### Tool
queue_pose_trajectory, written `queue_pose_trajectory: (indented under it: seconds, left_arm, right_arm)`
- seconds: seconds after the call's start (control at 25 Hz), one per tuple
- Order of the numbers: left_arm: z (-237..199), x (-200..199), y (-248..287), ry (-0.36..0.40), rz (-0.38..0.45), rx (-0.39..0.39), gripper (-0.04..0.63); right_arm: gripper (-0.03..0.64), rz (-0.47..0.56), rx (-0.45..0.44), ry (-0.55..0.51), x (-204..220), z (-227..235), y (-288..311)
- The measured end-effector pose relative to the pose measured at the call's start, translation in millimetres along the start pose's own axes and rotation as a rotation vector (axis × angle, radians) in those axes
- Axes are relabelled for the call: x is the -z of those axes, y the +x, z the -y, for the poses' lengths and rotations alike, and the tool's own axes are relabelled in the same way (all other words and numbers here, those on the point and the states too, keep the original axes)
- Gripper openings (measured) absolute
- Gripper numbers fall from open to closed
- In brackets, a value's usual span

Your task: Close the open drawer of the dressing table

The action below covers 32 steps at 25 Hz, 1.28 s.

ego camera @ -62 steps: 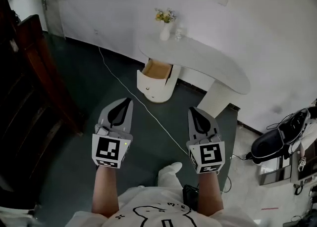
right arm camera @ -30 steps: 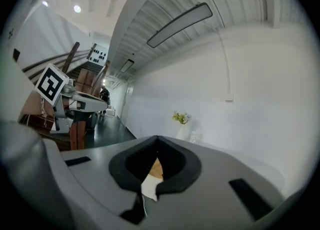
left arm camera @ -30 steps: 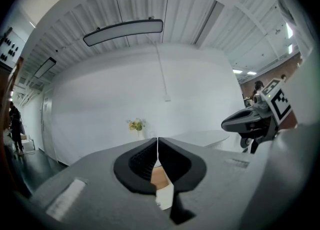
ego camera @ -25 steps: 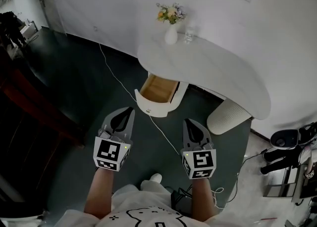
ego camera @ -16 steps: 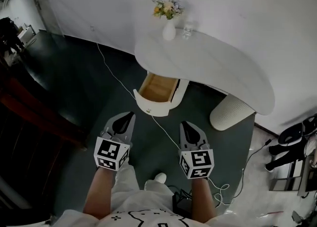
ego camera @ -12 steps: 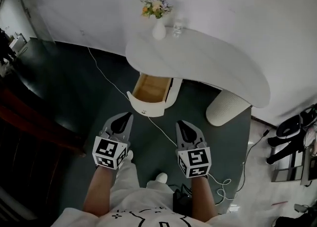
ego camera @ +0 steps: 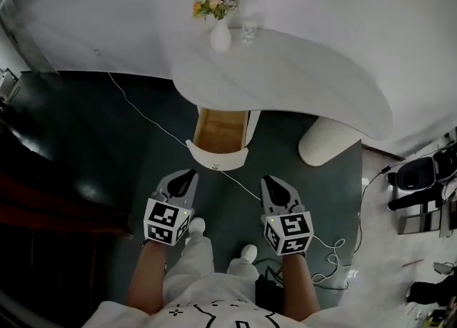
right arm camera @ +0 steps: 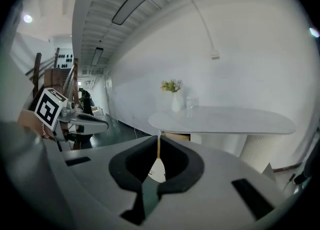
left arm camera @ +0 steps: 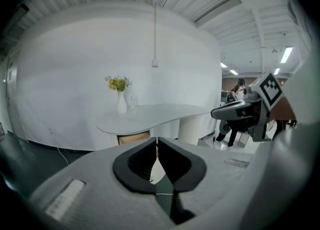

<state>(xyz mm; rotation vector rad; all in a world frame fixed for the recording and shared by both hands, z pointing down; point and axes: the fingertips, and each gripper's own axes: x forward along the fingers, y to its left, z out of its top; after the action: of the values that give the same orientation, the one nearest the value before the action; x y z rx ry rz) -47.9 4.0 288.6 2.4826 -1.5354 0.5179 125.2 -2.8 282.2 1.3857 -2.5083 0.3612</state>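
Nothing's done yet, by the look of it. The drawer [ego camera: 218,132] hangs wide open under the dressing table [ego camera: 300,80] at centre frame. The left gripper [ego camera: 188,174] and right gripper [ego camera: 270,179], both clenched on nothing, sit below it, not touching.

Before you, item one: dressing table [ego camera: 300,83], white, with a curved top, set against the white wall. On its far left end stand a white vase [ego camera: 220,36], upright and holding flowers [ego camera: 212,1], and a clear glass [ego camera: 248,31] just beside the vase.

Item two: floor [ego camera: 107,155], dark green. On it are the table's ribbed white pedestal [ego camera: 325,141] and a thin white cable [ego camera: 148,112], which runs from the wall toward your feet.
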Motion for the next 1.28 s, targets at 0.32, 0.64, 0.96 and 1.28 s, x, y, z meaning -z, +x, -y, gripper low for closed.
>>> queue_pose_trajectory:
  seconds: [0.32,0.64,0.96,1.28]
  left_arm:
    - [-54.3,43.2,27.0,-0.065,-0.045,0.105,0.017]
    - [-83.0,96.0,79.9,-0.118,-0.12,0.193,0.018]
    - [-88.6,146.0,116.4,-0.122,-0.187,0.29,0.018]
    - [-95.0,182.2,133.6,-0.163,-0.224,0.273,0.017]
  right_arm:
    - [0.0,-0.141,0.047,0.011,33.5,-37.1,68.0]
    - [-0.001,-0.305,0.085,0.085,87.6,-50.1,122.9]
    - [-0.001,-0.378,0.111,0.108,130.9,-46.0,159.8]
    - [0.0,-0.397,0.116,0.137,163.2,-40.1,172.5]
